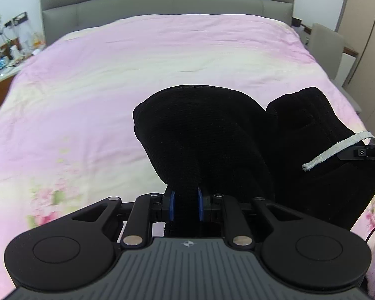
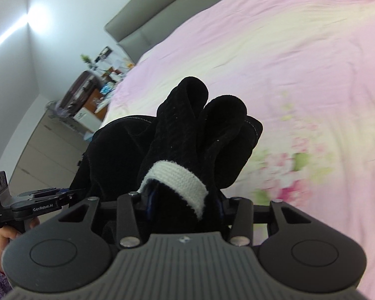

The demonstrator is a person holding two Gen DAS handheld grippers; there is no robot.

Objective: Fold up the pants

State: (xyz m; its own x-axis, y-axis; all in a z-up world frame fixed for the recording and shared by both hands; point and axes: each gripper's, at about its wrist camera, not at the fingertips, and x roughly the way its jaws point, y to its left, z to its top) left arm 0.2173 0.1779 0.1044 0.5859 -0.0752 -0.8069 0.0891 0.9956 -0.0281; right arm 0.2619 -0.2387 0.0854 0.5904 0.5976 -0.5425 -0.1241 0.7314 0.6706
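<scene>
Black ribbed pants (image 1: 200,137) hang bunched above the pink bed (image 1: 112,75), lifted off it. My left gripper (image 1: 186,200) is shut on a thick fold of them, its blue pads (image 1: 172,206) pressing the cloth from both sides. A white drawstring (image 1: 337,150) crosses the cloth at the right, where the tip of my right gripper (image 1: 370,152) shows. In the right wrist view, my right gripper (image 2: 185,205) is shut on the pants (image 2: 187,125) at the waist, with the white drawstring (image 2: 177,177) draped over the gathered cloth. The left gripper (image 2: 72,193) is at the lower left, held by a hand (image 2: 5,235).
The bed (image 2: 300,50) has a pink and cream floral cover stretching far ahead. A grey headboard (image 1: 162,0) closes the far end. A cluttered nightstand (image 1: 2,62) stands at the left, a grey chair (image 1: 327,47) and a wardrobe (image 1: 367,25) at the right.
</scene>
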